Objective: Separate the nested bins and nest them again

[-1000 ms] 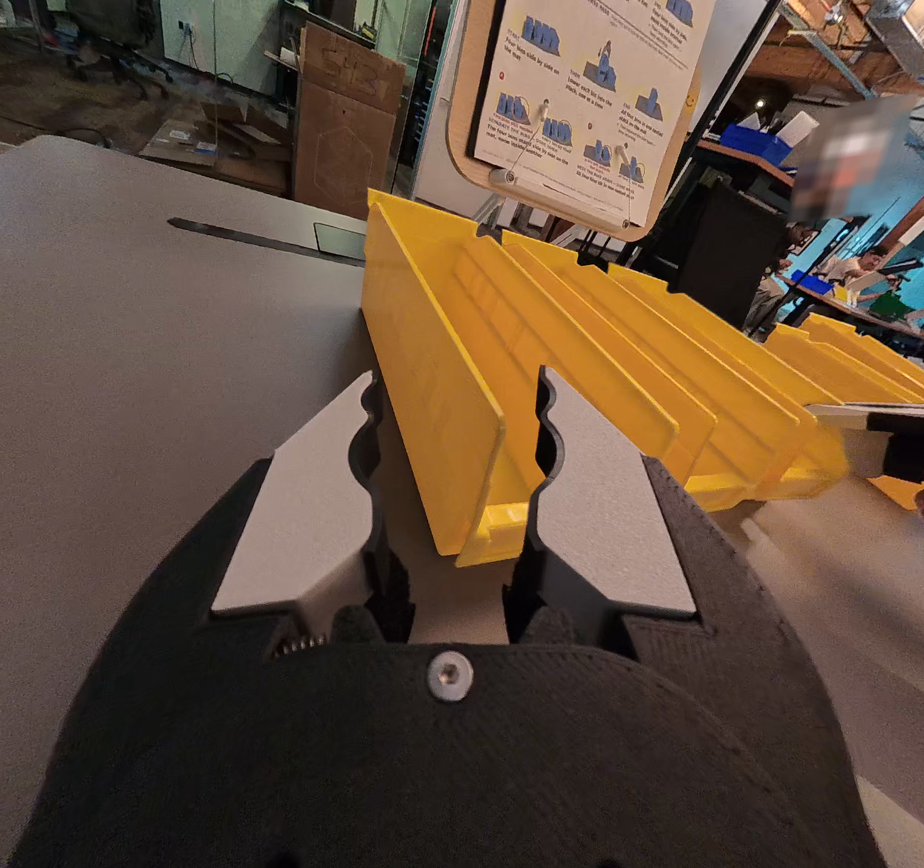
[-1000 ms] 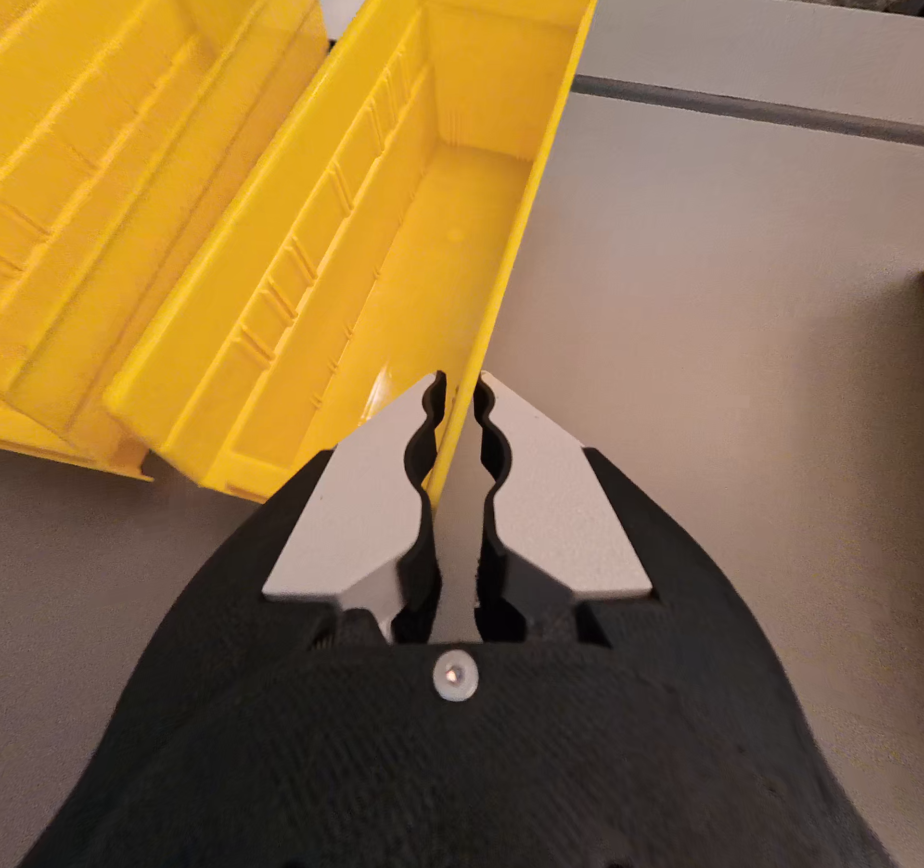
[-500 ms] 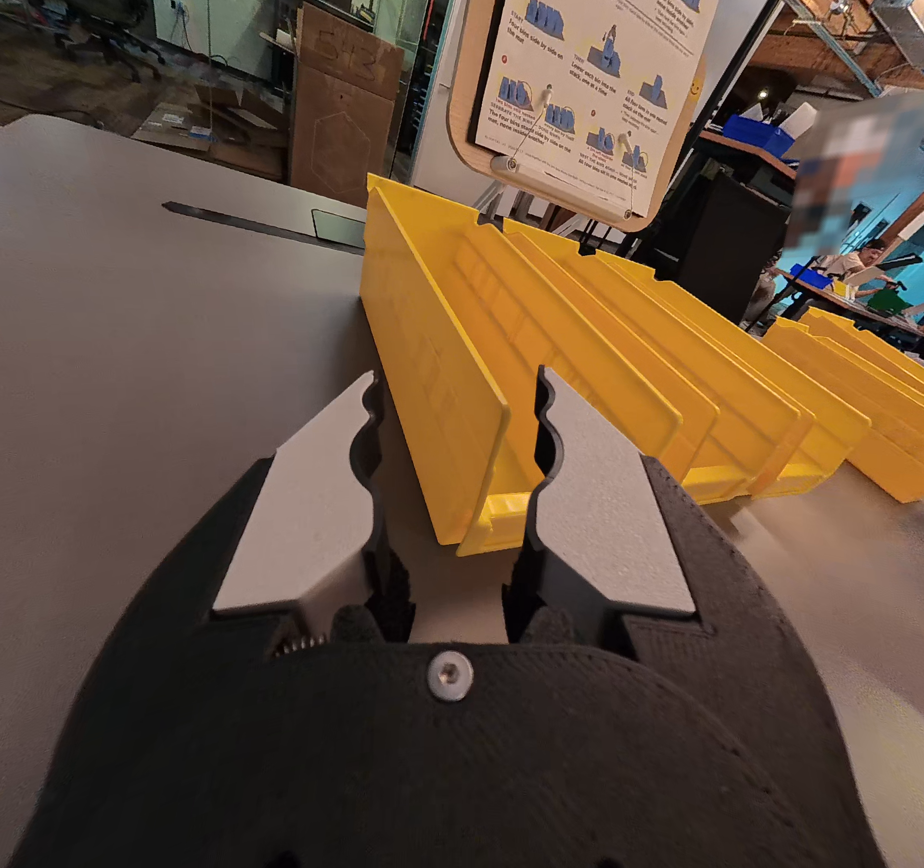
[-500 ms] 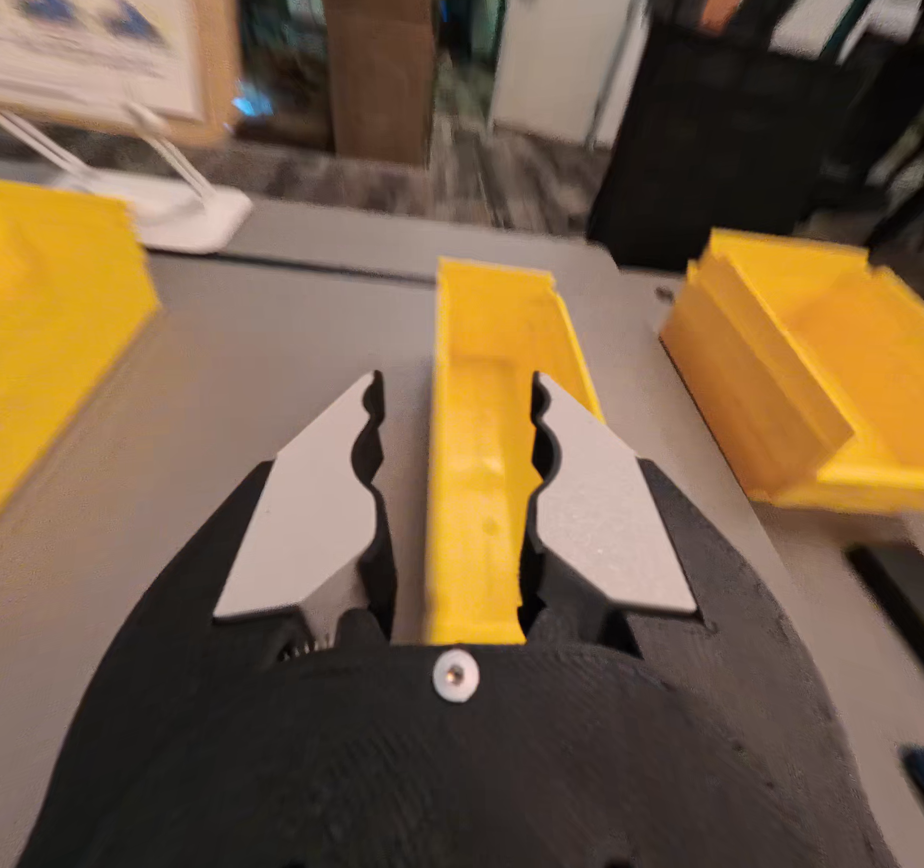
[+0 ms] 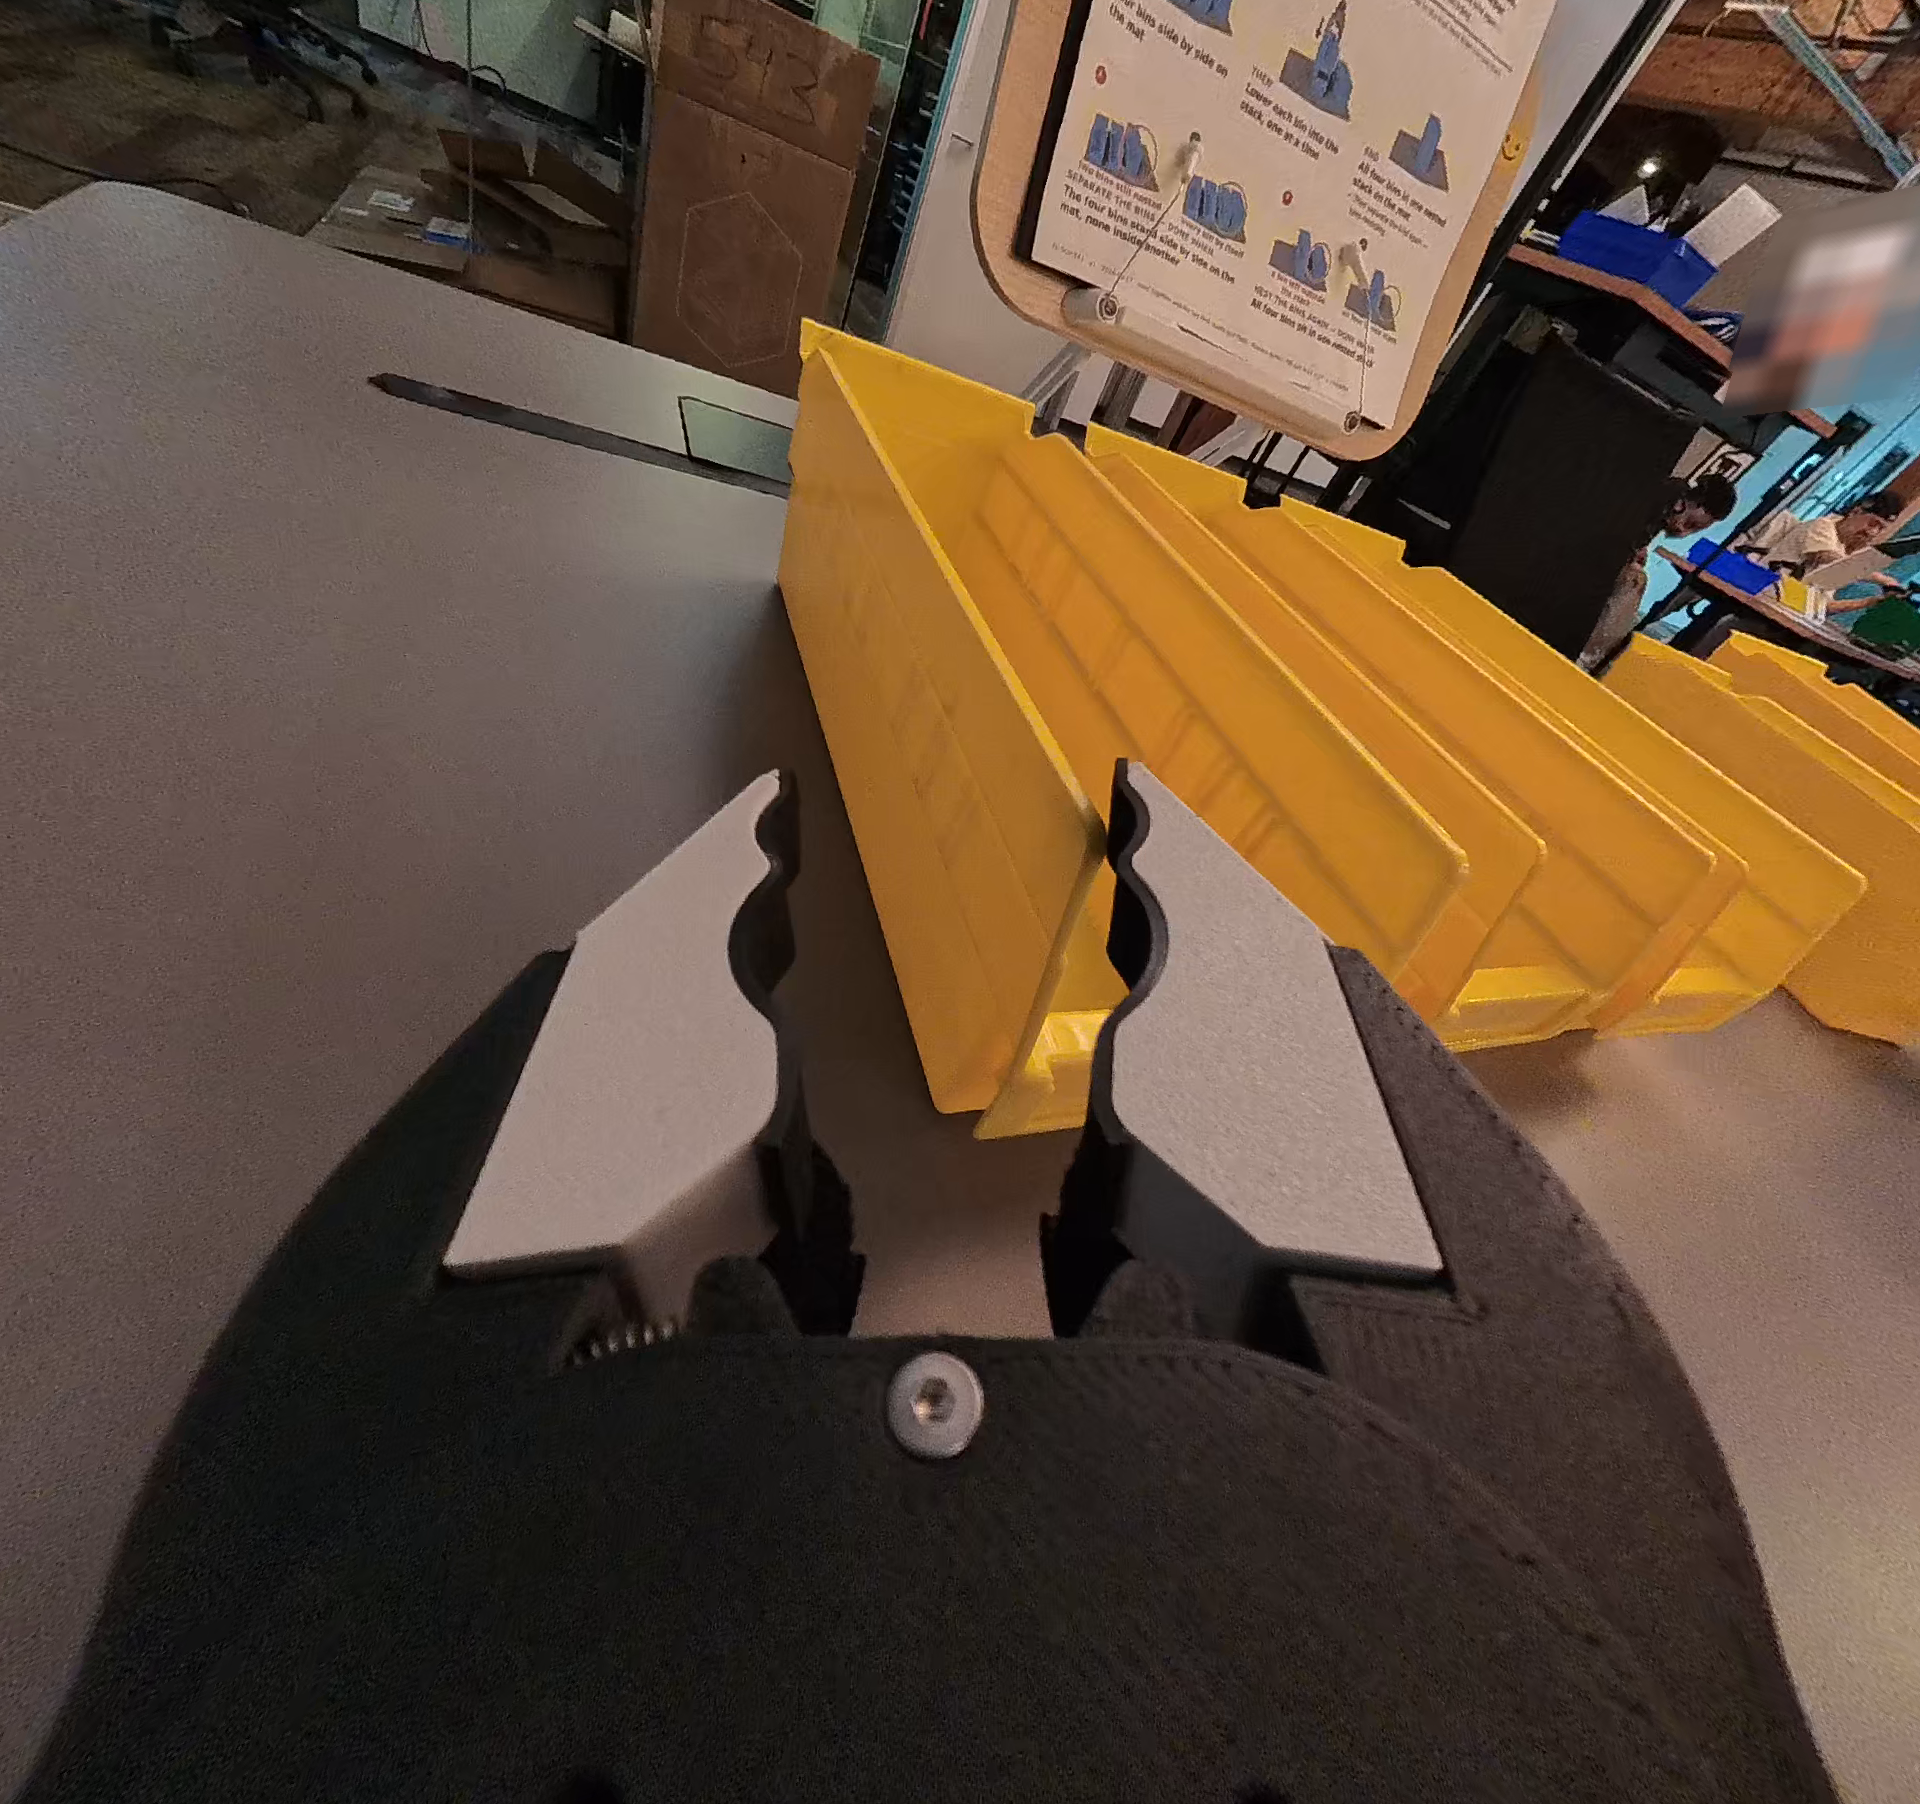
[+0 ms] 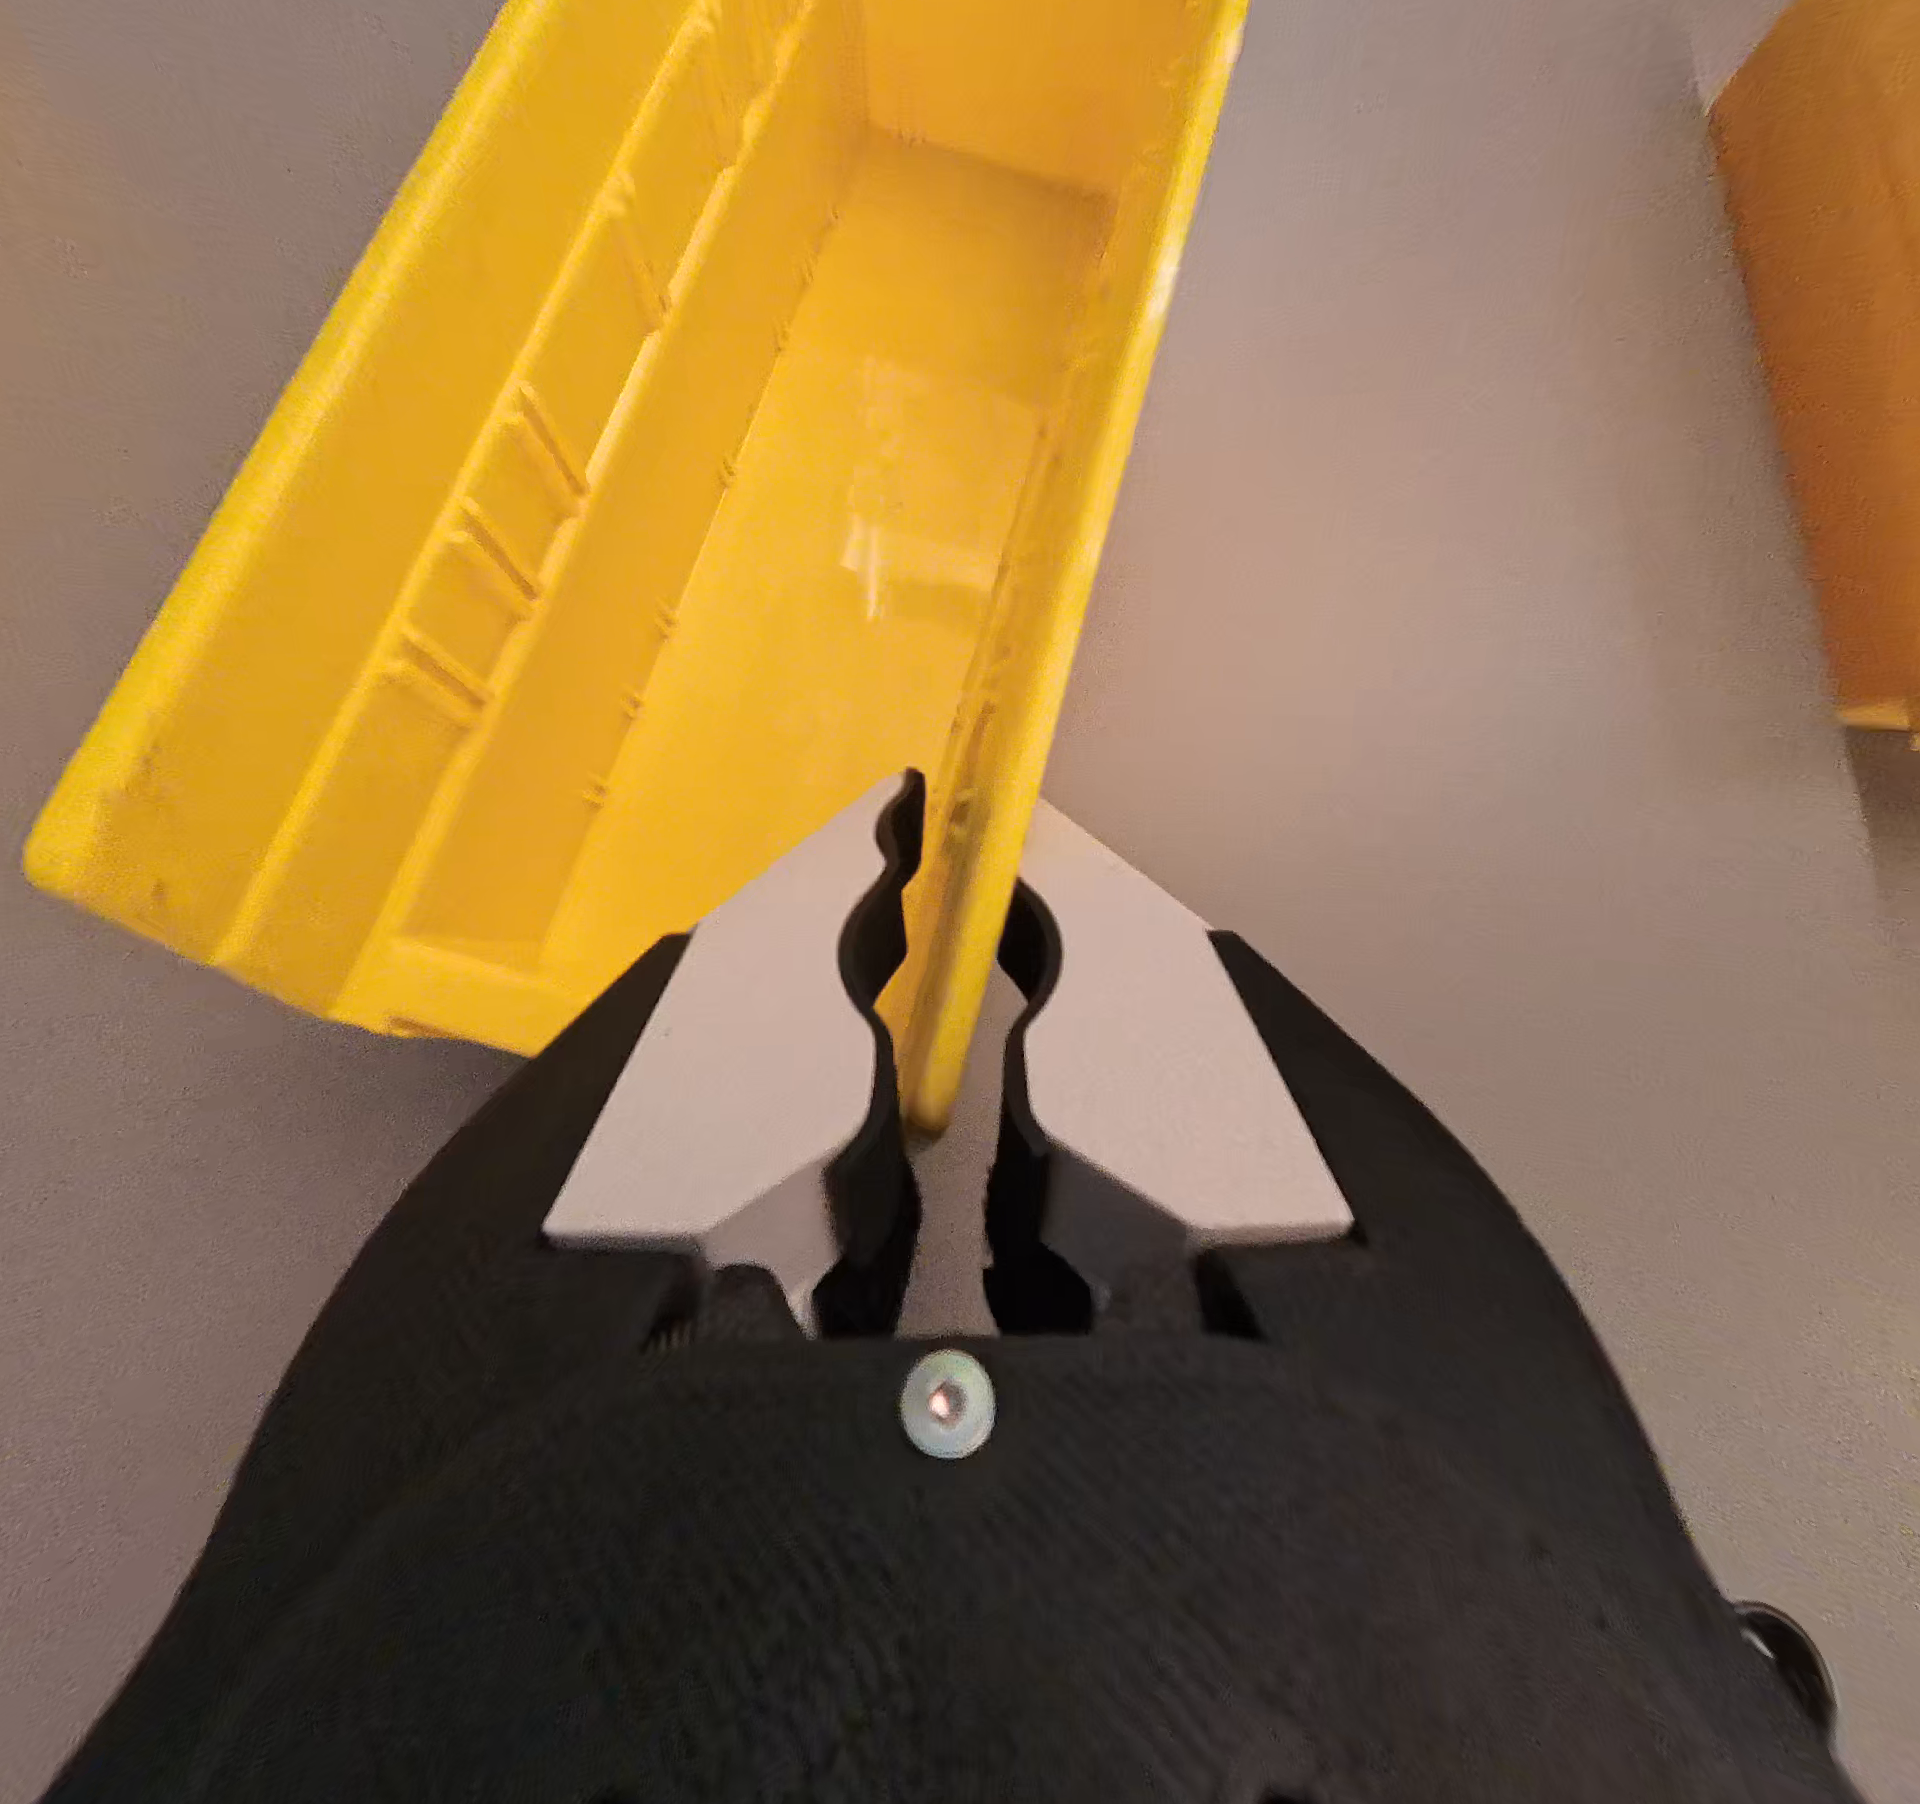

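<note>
While there's a poster [image 5: 1278,123] clipped to a wooden board [image 5: 1003,144] behind the counter [image 5: 312,663], with printed text and little blue bin diagrams on it, none of the yellow bins carry a brand or label that I can make out, and a brown cardboard sheet [image 5: 748,196] leaning further back has some faint scrawl on it that's too dim to read. In the left wrist view the left gripper [image 5: 945,819] has its jaws spread wide around the near corner of the leftmost bin's side wall [image 5: 935,767]; the wall's end sits right up against the right-hand finger [image 5: 1236,1027], while the other finger [image 5: 665,1006] is clear of it with bare counter showing between, so nothing is clamped there. That bin is the first in a row of yellow bins [image 5: 1455,798] standing side by side on the counter, running off to the right. In the right wrist view the right gripper [image 6: 961,840] has its jaws narrowed onto the thin right side wall of a single yellow bin [image 6: 727,404], near its front corner, with the black pads pressed on both faces of the wall. Another yellow bin [image 6: 1829,352] sits well apart at the right edge.
</note>
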Tool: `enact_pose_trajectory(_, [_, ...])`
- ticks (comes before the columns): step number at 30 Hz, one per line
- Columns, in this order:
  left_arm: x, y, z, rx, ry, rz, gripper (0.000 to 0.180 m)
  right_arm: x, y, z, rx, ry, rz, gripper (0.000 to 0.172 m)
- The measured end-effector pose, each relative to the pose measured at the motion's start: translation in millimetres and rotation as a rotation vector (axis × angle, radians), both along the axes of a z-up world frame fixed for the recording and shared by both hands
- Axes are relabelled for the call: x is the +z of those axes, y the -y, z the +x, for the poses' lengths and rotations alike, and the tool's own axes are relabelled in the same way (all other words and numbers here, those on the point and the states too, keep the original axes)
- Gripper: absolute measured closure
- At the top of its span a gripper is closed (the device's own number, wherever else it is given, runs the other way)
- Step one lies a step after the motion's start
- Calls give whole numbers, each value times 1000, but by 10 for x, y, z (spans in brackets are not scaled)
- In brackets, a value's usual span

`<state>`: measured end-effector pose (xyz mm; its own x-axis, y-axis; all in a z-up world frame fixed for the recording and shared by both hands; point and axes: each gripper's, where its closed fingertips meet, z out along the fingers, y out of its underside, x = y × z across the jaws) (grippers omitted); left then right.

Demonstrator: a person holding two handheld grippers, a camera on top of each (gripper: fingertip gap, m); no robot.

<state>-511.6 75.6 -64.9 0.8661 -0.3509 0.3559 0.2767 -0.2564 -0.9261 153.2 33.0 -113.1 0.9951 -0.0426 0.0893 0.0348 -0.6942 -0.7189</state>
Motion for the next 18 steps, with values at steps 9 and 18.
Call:
enact_pose_trajectory(9, [-33, 12, 17, -14, 15, -17, 122, 18, -236, -1201, 91, -50, 56, 167])
enact_pose_trajectory(18, [-29, 25, 49, -31, 23, -22, 123, 22, -378, -1524, -7, -198, 92, 168])
